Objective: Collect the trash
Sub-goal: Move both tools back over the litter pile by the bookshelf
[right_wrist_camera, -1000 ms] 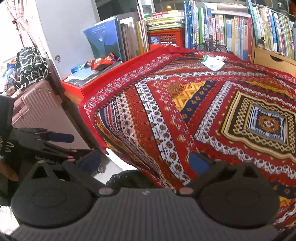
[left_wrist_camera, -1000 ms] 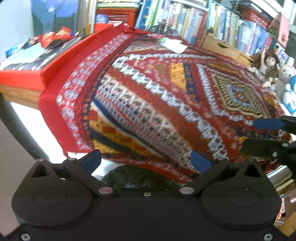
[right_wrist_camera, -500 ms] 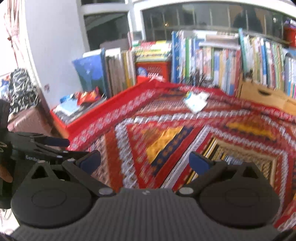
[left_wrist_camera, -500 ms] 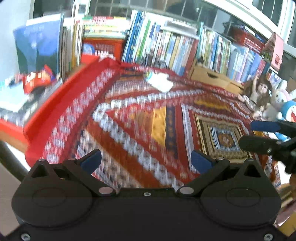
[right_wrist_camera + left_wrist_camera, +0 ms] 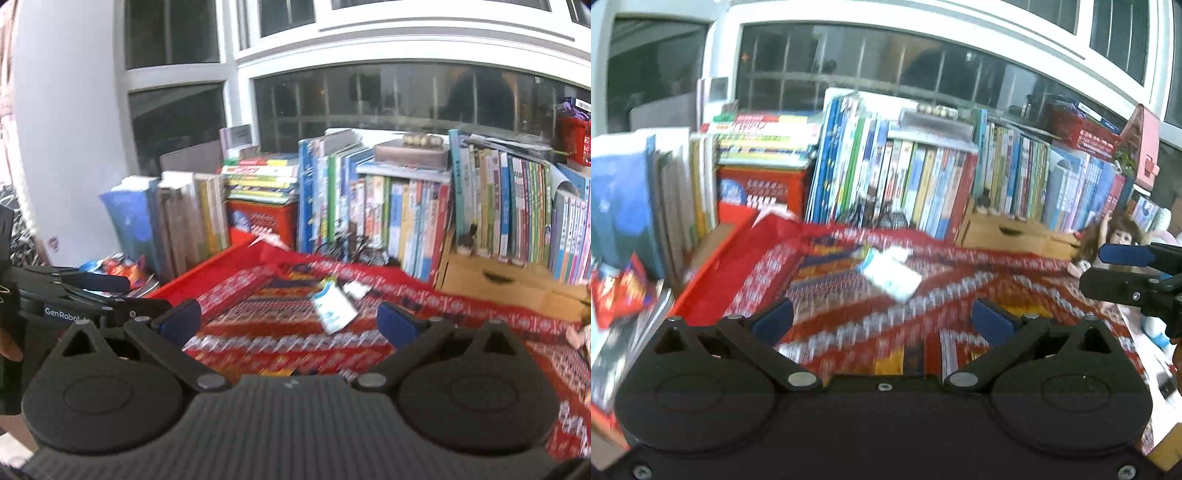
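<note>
Two handheld grippers are hovering above a table draped in a red patterned cloth (image 5: 424,291), both pointing toward the books at its far edge. The left gripper (image 5: 882,319) is holding its blue-padded fingers wide apart with nothing between them; the right gripper (image 5: 290,319) is doing the same, likely because neither has yet reached anything to pick up. The apparent target, a white-and-blue wrapper (image 5: 334,308), is lying flat on the cloth near the far edge, well ahead of both, with a smaller white scrap (image 5: 356,288) just beside it. More possible litter, a red snack packet (image 5: 622,293), is resting on magazines beyond the cloth's left edge. The cloth is blurring in both views, so fine detail is unclear. Rows of upright books (image 5: 406,218) are lining the wall under dark barred windows (image 5: 369,96), a cardboard box (image 5: 495,284) is sitting at the far right corner, and a doll (image 5: 1115,240) is leaning at the right edge.
</note>
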Motion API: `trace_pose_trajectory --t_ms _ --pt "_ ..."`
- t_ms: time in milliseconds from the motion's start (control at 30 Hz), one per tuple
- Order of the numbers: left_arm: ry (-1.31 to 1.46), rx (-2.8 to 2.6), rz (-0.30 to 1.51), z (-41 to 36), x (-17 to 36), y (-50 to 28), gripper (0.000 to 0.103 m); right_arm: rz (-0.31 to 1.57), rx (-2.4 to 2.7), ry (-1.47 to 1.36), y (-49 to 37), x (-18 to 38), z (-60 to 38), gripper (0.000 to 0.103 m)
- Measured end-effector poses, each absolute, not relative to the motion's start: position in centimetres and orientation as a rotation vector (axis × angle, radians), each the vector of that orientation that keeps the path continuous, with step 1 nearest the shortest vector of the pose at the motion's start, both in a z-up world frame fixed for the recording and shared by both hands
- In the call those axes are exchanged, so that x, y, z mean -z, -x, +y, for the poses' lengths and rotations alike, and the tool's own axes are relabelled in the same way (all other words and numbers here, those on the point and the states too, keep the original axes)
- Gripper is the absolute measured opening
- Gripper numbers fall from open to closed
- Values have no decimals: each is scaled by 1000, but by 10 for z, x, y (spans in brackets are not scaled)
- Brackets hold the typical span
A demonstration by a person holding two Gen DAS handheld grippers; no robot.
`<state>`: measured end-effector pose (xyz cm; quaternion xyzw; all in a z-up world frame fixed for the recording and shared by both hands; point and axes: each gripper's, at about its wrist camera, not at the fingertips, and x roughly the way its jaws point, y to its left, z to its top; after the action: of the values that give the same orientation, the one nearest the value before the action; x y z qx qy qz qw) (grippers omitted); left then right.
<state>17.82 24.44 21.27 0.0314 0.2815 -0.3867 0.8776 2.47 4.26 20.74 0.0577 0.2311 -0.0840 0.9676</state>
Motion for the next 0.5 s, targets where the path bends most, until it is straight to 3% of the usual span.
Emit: trace_pose_trajectory --t_ms 300,500 --pt "-16 812 491 165 -251 -250 103 416 170 -69 -89 -226 -33 103" --pt "-23 781 579 118 -212 -297 103 528 170 -93 -139 -179 -76 103"
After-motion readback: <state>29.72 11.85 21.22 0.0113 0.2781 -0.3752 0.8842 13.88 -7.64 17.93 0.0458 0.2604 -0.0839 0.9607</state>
